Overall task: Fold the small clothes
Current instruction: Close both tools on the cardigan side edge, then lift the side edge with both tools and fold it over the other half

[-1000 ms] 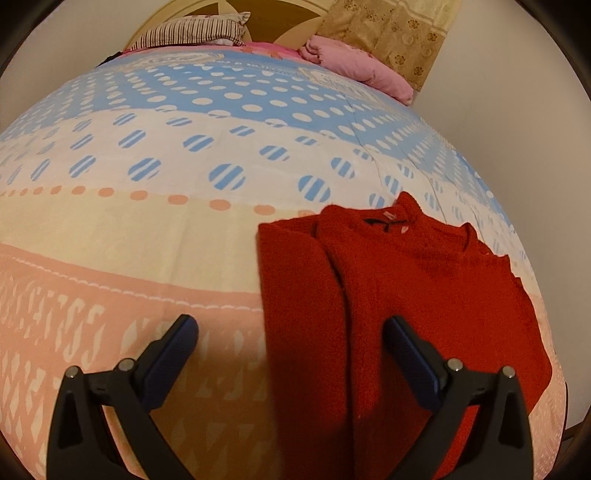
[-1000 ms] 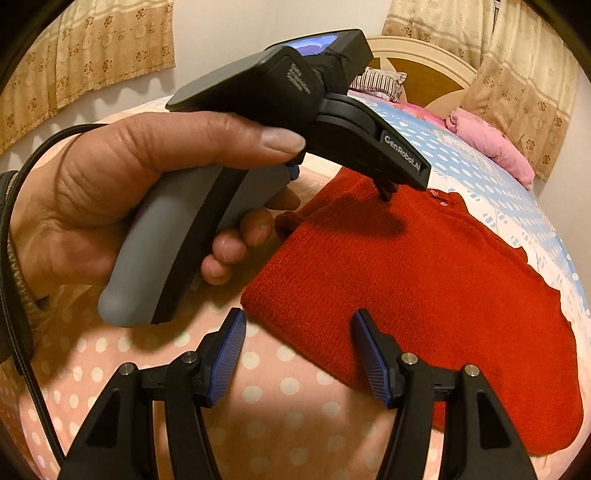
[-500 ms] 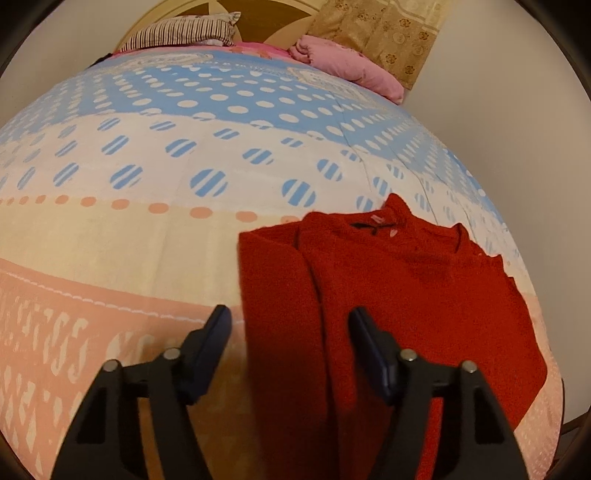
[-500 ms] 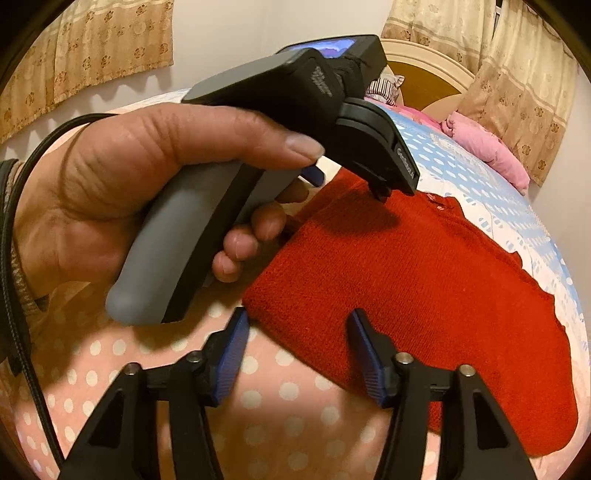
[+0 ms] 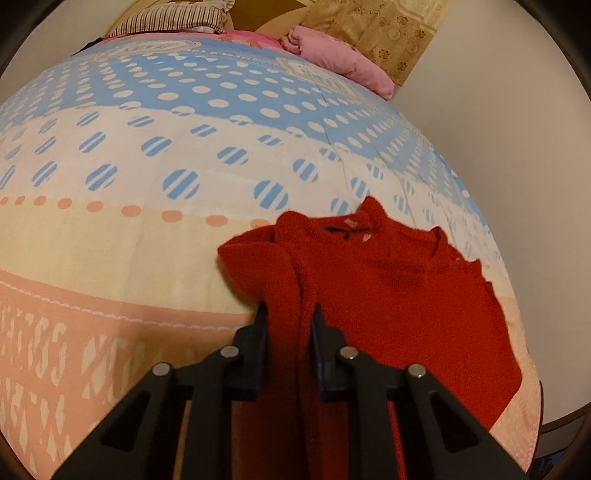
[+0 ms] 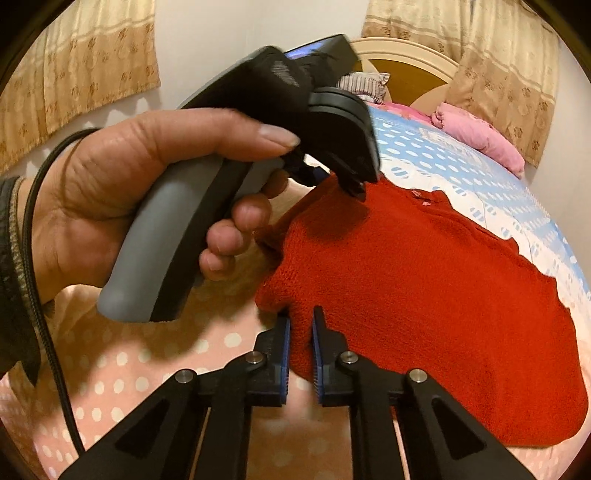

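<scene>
A small red knitted sweater (image 5: pixel 391 291) lies on the bed, its neck toward the headboard, its left sleeve folded over the body. My left gripper (image 5: pixel 287 314) is shut on the sweater's left folded edge, which bunches up between the fingers. In the right wrist view the sweater (image 6: pixel 424 295) spreads to the right. My right gripper (image 6: pixel 300 317) is shut on its near bottom-left corner. The hand-held left gripper body (image 6: pixel 258 155) with the person's hand fills the upper left of that view, its tip over the sweater's shoulder.
The bedsheet (image 5: pixel 147 166) has blue, cream and pink bands with dots. A pink folded blanket (image 5: pixel 332 59) and a striped pillow (image 5: pixel 173 20) lie by the headboard. A wall (image 5: pixel 498 129) runs close along the bed's right side. Curtains (image 6: pixel 74 74) hang at left.
Both grippers went from wide open to shut on the sweater. The left one closed on the folded left edge, the right one on the bottom corner; the cloth now bunches up.
</scene>
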Action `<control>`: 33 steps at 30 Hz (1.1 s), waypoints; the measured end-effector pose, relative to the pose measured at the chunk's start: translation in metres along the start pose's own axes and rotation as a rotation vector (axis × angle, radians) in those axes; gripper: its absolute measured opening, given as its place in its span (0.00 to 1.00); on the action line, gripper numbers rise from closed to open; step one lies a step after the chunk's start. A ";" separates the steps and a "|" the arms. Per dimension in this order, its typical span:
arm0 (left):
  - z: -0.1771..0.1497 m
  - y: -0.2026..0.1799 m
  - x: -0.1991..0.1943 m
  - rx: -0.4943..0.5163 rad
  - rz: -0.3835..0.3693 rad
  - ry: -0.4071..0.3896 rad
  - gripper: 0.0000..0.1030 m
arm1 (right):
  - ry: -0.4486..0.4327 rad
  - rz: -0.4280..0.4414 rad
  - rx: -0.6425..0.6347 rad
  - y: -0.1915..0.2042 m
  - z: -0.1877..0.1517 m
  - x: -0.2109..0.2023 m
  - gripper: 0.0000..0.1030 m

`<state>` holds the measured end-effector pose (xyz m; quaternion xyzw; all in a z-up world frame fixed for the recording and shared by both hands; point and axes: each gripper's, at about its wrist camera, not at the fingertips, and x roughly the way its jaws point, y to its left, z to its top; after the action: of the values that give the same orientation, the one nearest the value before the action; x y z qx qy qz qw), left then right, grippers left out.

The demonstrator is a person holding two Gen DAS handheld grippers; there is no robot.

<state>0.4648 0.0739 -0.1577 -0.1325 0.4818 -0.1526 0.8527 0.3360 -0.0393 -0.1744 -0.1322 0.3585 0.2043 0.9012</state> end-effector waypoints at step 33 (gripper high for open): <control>0.030 -0.153 -0.012 0.119 -0.082 -0.068 0.18 | -0.201 0.029 0.423 -0.148 -0.029 -0.084 0.07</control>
<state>0.4648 -0.0597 -0.0758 -0.1063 0.4369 -0.2112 0.8679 0.3323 -0.2041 -0.1225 0.0859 0.3037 0.1497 0.9370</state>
